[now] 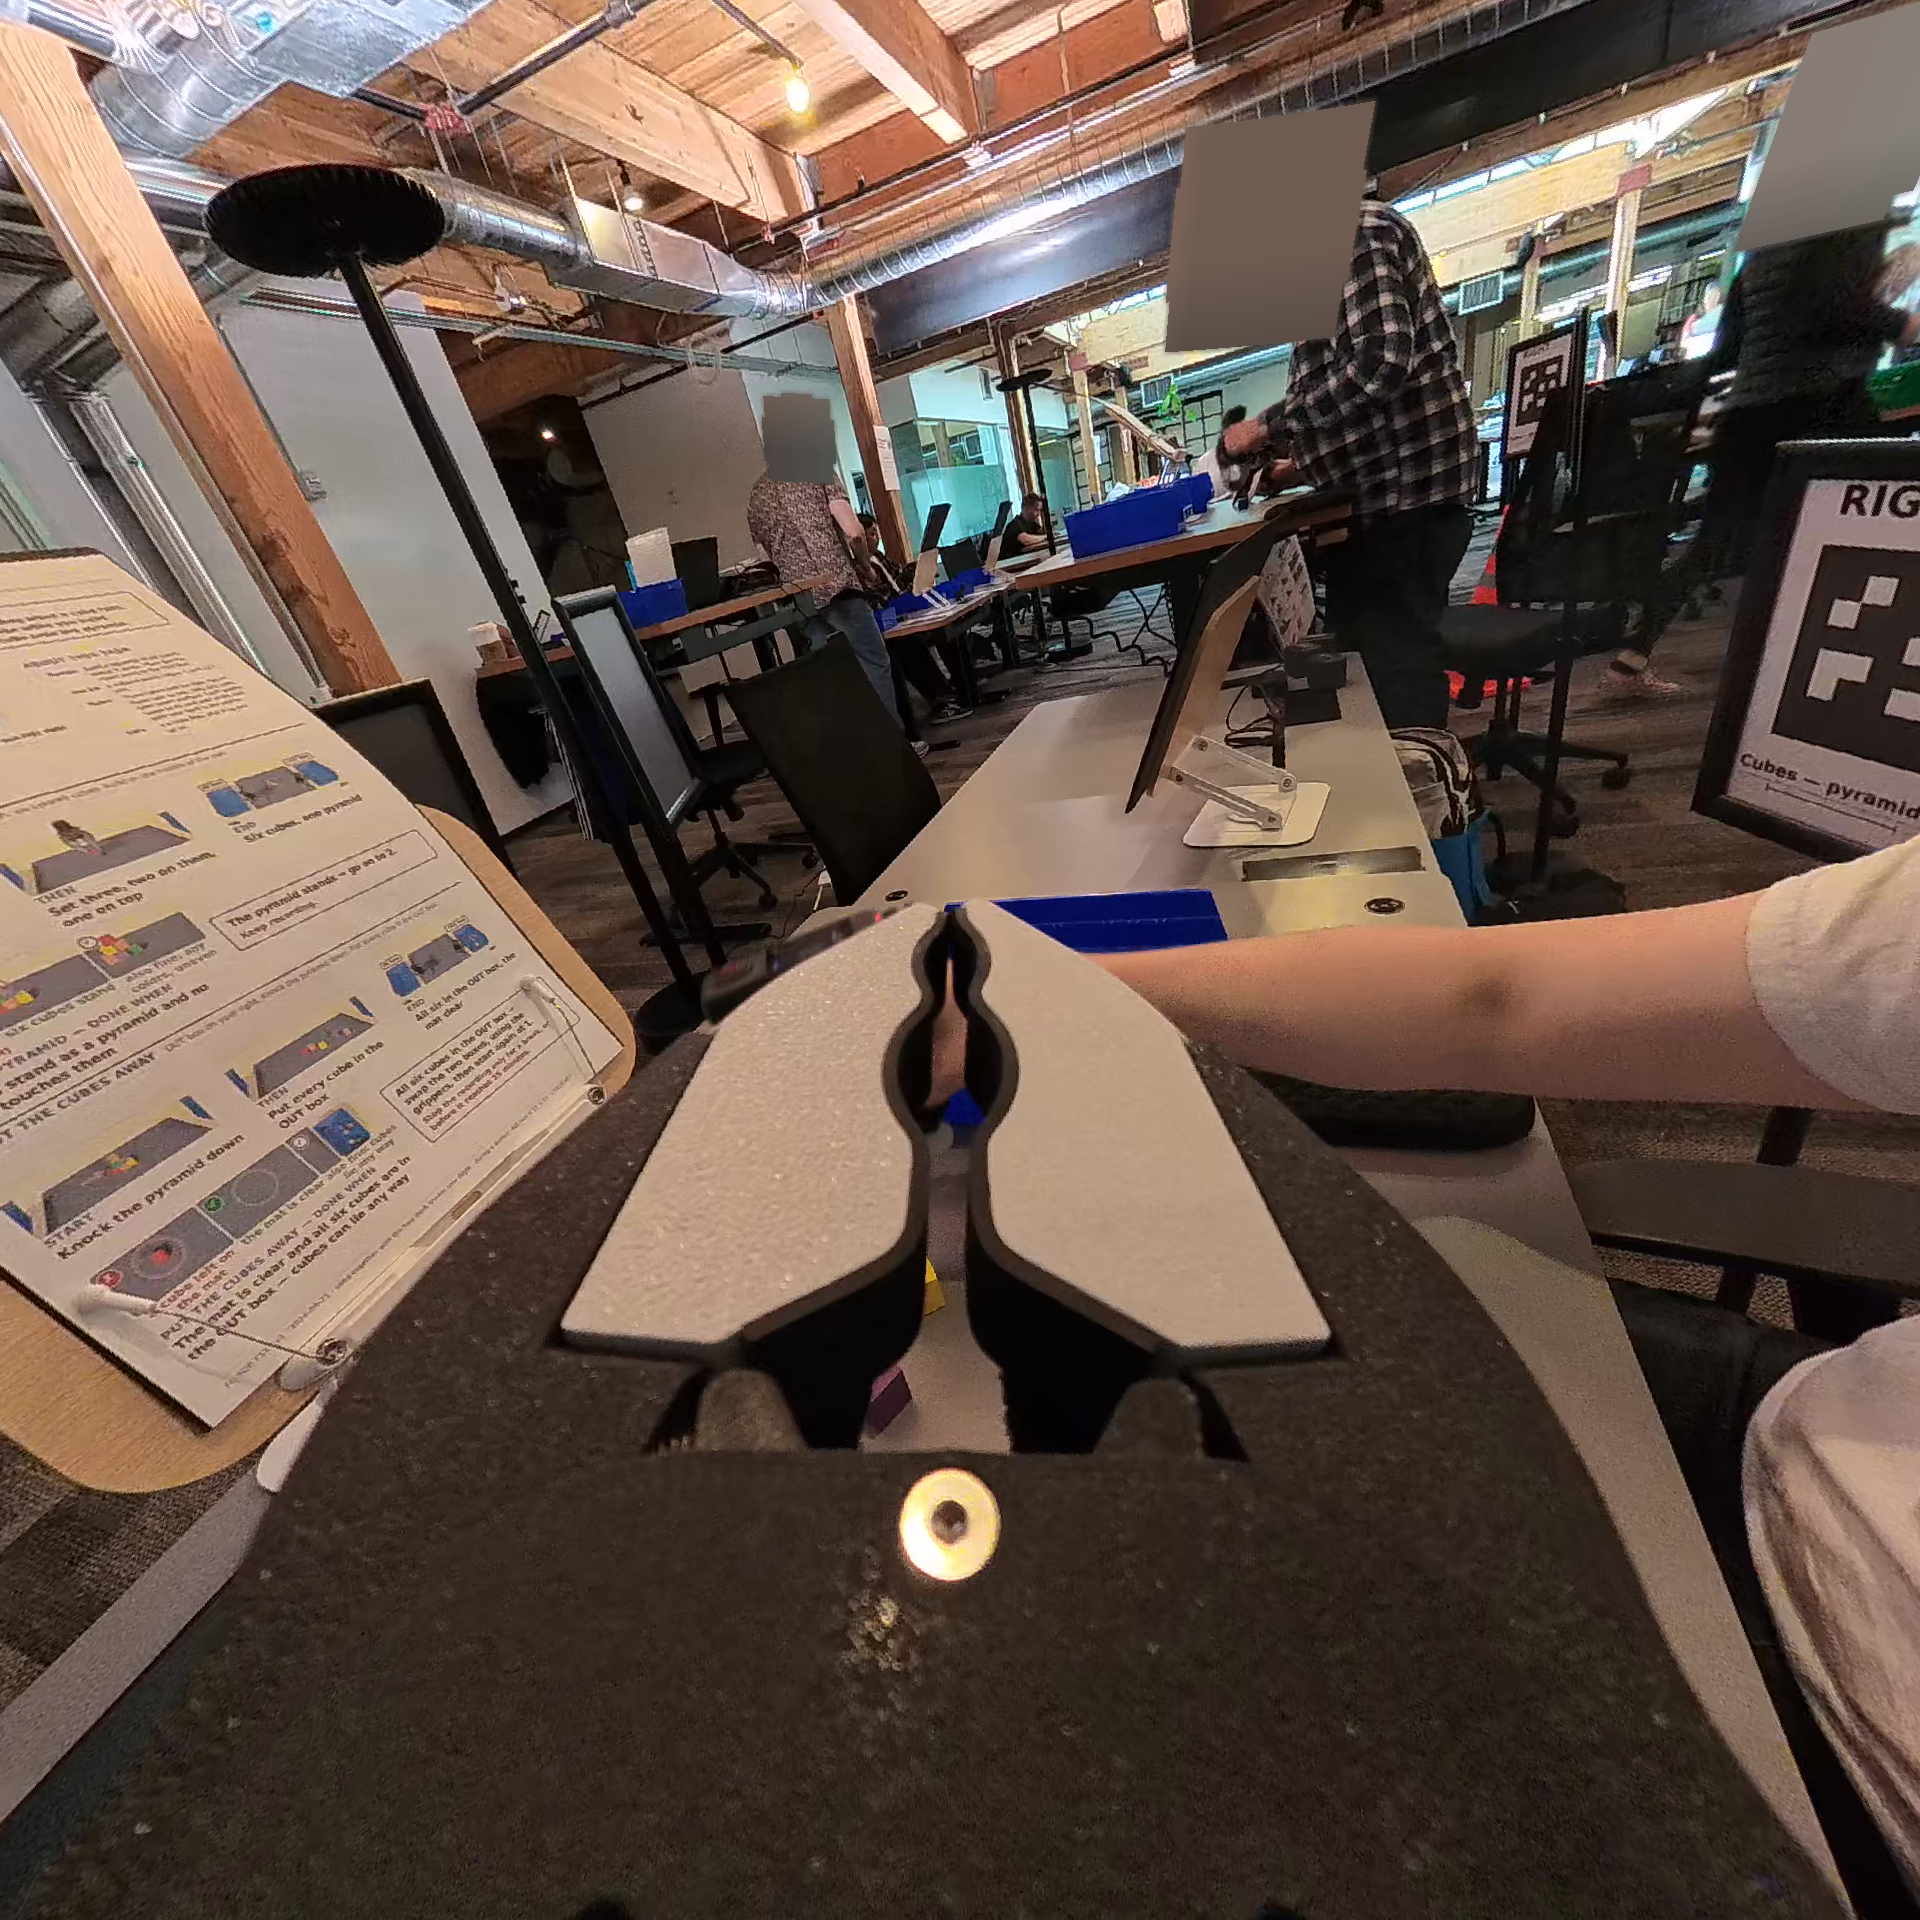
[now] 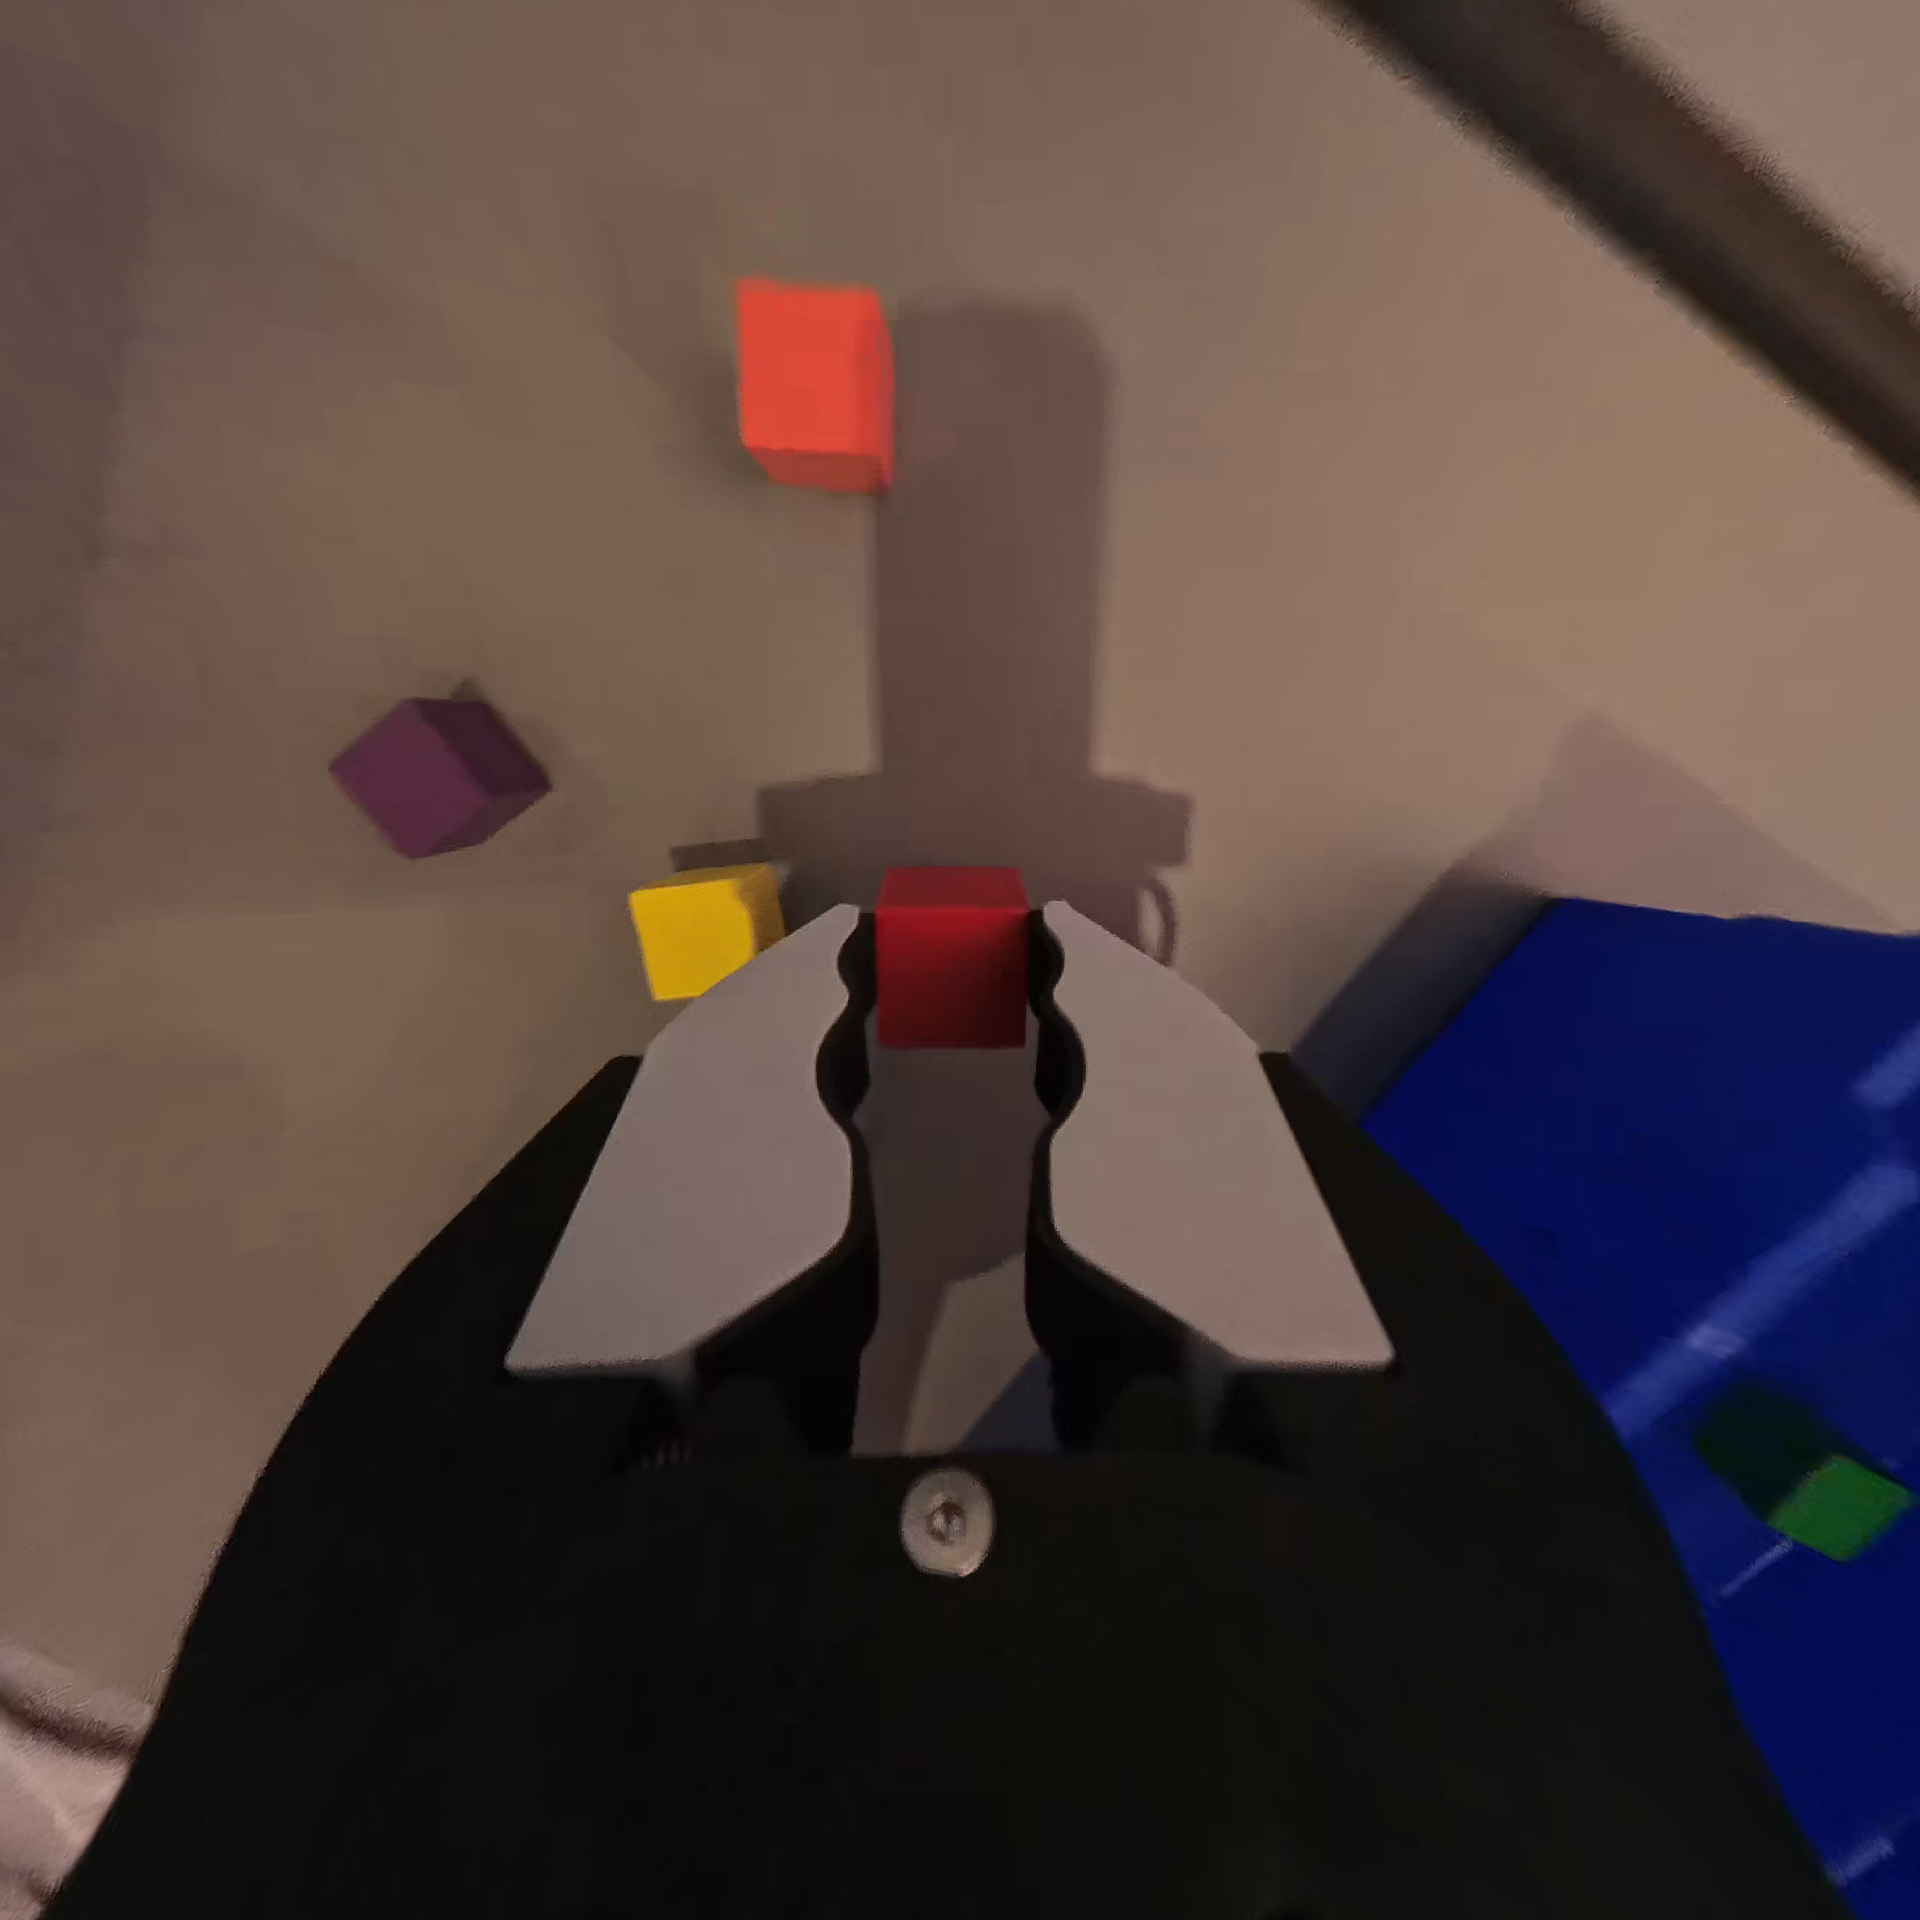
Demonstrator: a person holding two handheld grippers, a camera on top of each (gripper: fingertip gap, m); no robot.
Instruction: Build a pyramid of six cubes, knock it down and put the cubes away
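Putting away: your right gripper [image 2: 951, 914] grips the red cube [image 2: 951, 961] between its fingers, above the worktop [image 2: 312, 1143]; carry it right to the blue box [image 2: 1662, 1195]. Your left gripper [image 1: 951, 920] idles, fingers closed, empty.

Open-plan office or lab workspace, converted industrial loft look. Exposed timber beams [image 1: 883, 62], silver ductwork [image 1: 644, 239], wood posts [image 1: 177, 384]. Long shared desks [image 1: 1174, 540] with blue bins [image 1: 1132, 514], laptops, black office chairs [image 1: 842, 758]. Several people [image 1: 1371, 457] at work. Framed marker sign [image 1: 1839, 644] and instruction sheet [image 1: 239, 956] on stand suggest data-collection station, probably robotics.
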